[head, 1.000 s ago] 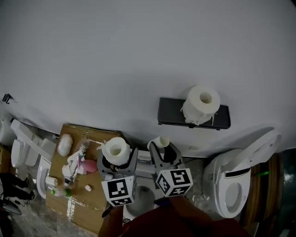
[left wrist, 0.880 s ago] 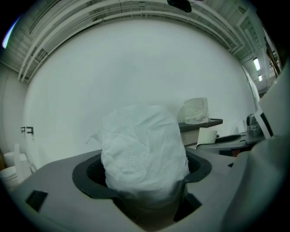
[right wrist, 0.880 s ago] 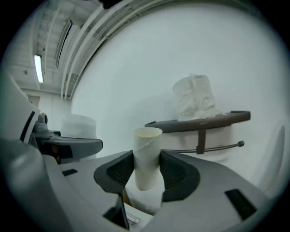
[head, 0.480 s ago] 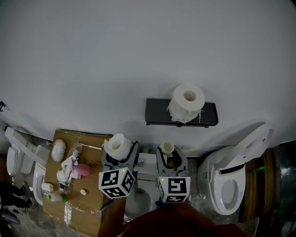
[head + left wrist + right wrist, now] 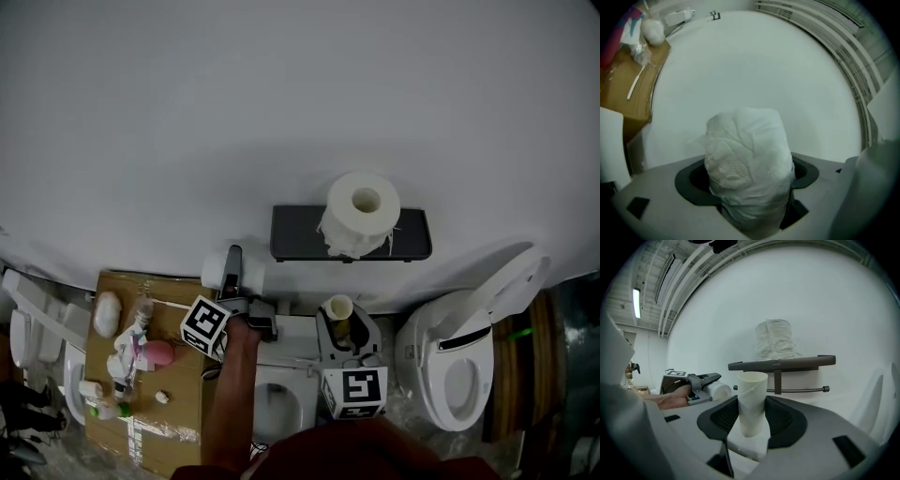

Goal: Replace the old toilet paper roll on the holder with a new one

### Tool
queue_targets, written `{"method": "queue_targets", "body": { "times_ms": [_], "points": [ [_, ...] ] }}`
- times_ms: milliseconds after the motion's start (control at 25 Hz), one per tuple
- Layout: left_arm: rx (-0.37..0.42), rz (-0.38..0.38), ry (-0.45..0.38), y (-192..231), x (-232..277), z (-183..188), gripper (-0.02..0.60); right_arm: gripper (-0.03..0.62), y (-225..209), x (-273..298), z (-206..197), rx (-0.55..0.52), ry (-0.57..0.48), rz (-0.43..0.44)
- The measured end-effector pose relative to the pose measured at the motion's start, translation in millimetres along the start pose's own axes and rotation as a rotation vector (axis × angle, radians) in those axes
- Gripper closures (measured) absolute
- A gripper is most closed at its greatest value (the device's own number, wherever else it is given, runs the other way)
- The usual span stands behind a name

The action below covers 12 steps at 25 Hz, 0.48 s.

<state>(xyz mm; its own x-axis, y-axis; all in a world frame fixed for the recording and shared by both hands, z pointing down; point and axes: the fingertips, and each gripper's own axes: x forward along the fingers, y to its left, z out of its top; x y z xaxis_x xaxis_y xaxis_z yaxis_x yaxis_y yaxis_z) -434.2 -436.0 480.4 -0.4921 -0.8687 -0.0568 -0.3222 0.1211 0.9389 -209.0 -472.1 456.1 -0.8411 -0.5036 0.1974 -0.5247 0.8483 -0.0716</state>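
Note:
The black holder shelf [image 5: 292, 236] is fixed to the white wall, and a ragged white roll [image 5: 359, 211] stands on top of it. In the right gripper view the shelf [image 5: 806, 362] has a thin bare bar [image 5: 799, 390] under it. My left gripper [image 5: 232, 272] lies on its side left of the holder, shut on a full white toilet paper roll [image 5: 750, 159]. My right gripper [image 5: 339, 323] sits just below the holder, shut on an empty cardboard tube [image 5: 752, 401] that stands upright between its jaws.
A white toilet [image 5: 459, 361] with its lid up stands at the right. At the left, a cardboard box [image 5: 178, 412] carries a pink thing, small bottles and wrappers. Another white fixture [image 5: 277, 403] is below my arms.
My left gripper has rolled onto its side and moved toward the wall with the roll in it. The right gripper has shifted right, under the holder, still holding the tube.

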Motion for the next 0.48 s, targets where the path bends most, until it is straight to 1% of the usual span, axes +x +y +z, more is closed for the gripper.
{"method": "queue_targets", "body": {
  "times_ms": [120, 240, 360, 480],
  "points": [
    [-0.049, -0.031, -0.018, -7.7, 17.8, -2.6, 0.14, 0.41, -7.9, 3.6, 0.2, -0.001, -0.004, -0.008],
    [-0.092, -0.06, -0.014, -17.9, 32.6, -11.0, 0.14, 0.41, -14.6, 7.1, 0.8, 0.003, -0.006, -0.016],
    [-0.116, -0.068, 0.01, -22.4, 41.3, -29.7, 0.14, 0.41, -20.2, 7.9, -0.3, 0.011, -0.006, -0.024],
    [-0.145, -0.086, 0.041, -29.3, 47.3, -56.2, 0.14, 0.41, -28.1, 6.7, -2.5, 0.02, -0.006, -0.037]
  ]
}}
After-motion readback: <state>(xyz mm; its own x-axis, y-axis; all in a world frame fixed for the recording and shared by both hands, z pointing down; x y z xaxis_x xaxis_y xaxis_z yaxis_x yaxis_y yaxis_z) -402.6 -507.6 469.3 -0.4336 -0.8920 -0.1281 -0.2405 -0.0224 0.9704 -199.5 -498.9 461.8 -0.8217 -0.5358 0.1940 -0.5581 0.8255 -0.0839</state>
